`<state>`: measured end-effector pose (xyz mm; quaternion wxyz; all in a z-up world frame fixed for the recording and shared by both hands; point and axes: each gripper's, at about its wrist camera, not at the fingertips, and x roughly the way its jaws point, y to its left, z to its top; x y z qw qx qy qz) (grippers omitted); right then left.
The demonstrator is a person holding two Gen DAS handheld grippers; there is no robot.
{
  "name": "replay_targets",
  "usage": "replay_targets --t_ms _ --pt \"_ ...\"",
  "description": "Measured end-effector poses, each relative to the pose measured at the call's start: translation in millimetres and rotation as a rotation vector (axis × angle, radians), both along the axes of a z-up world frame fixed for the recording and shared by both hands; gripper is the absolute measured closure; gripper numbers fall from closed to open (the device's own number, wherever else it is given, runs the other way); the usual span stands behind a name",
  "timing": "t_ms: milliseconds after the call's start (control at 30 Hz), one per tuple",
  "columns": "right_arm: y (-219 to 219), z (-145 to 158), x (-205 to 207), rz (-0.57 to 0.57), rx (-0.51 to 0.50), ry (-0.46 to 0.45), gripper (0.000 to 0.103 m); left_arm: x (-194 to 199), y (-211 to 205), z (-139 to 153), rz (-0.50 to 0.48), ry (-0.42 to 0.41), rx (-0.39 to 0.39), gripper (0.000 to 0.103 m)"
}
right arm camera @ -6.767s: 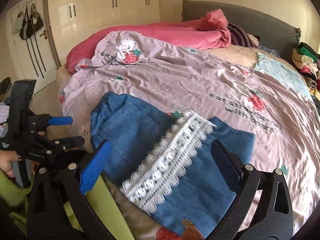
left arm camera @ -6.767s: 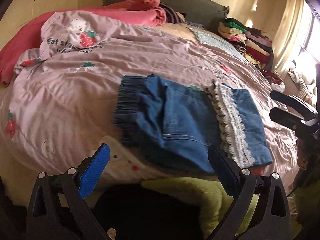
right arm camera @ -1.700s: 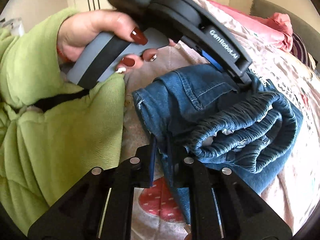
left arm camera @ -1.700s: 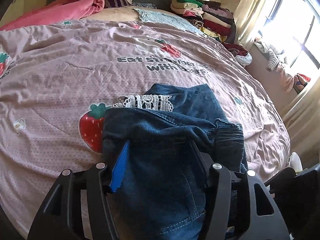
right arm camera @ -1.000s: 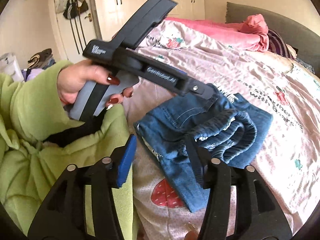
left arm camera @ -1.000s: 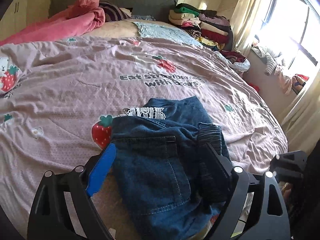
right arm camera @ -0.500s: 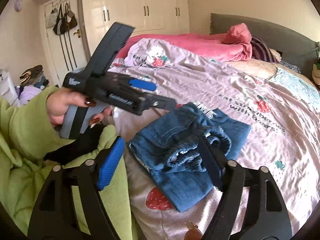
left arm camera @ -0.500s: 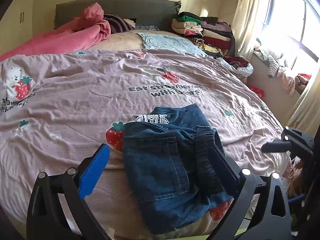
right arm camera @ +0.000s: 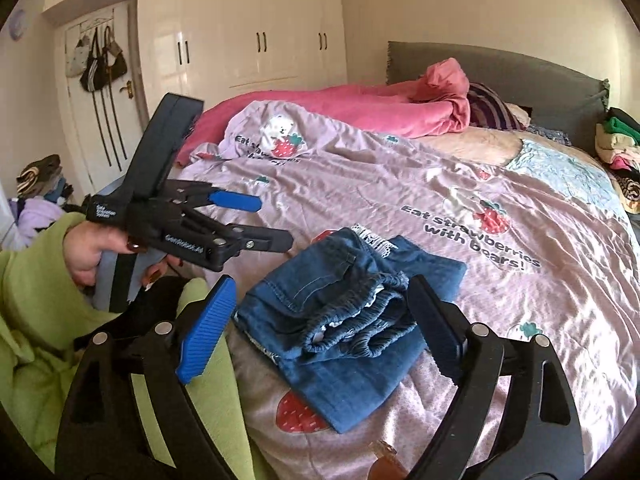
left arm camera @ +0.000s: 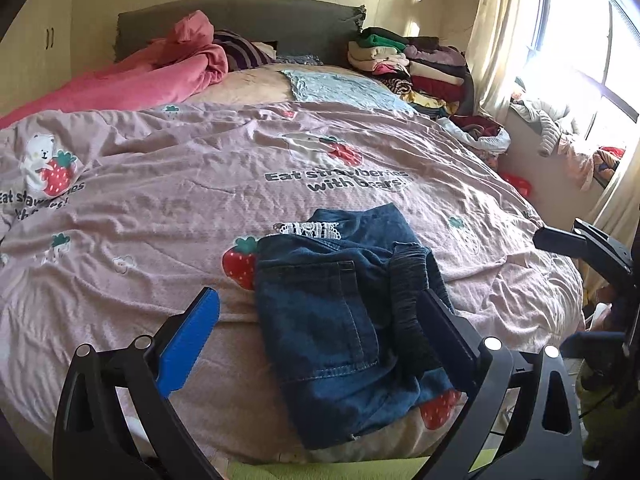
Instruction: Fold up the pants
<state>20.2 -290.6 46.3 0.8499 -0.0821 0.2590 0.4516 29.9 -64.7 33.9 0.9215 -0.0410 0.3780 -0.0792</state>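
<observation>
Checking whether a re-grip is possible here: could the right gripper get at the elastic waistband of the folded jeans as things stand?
Probably yes. The right gripper has just been opening, nothing between its fingers, and the waistband faces it on top of the folded jeans, uncovered.

One folded pair of denim pants (left arm camera: 340,320); two grippers: left gripper (left arm camera: 320,344), right gripper (right arm camera: 320,332); one bed (left arm camera: 160,184)

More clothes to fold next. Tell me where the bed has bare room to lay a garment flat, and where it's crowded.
Free: the wide stretch of strawberry quilt left of the folded denim pants, up to the pink blanket; also the patch between the pants and the printed slogan. Crowded: the headboard end, with the pink blanket and the stacked clothes in the far right corner.
</observation>
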Motion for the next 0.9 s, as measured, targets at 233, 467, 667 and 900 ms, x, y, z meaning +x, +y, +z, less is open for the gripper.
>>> replay_targets --t_ms 233,467,667,900 --pt "-3 0 5 -0.042 0.006 -0.002 0.019 -5 4 0 0.015 -0.004 -0.001 0.005" --pt "-6 -9 18 -0.101 0.003 0.037 0.018 -3 9 -5 0.034 0.011 -0.001 0.005" --pt "-10 -19 29 -0.152 0.002 0.076 0.018 0 12 -12 0.047 0.029 -0.001 0.005" --pt "-11 -33 41 -0.204 -0.028 0.123 0.019 4 14 -23 0.056 0.054 0.003 0.005"
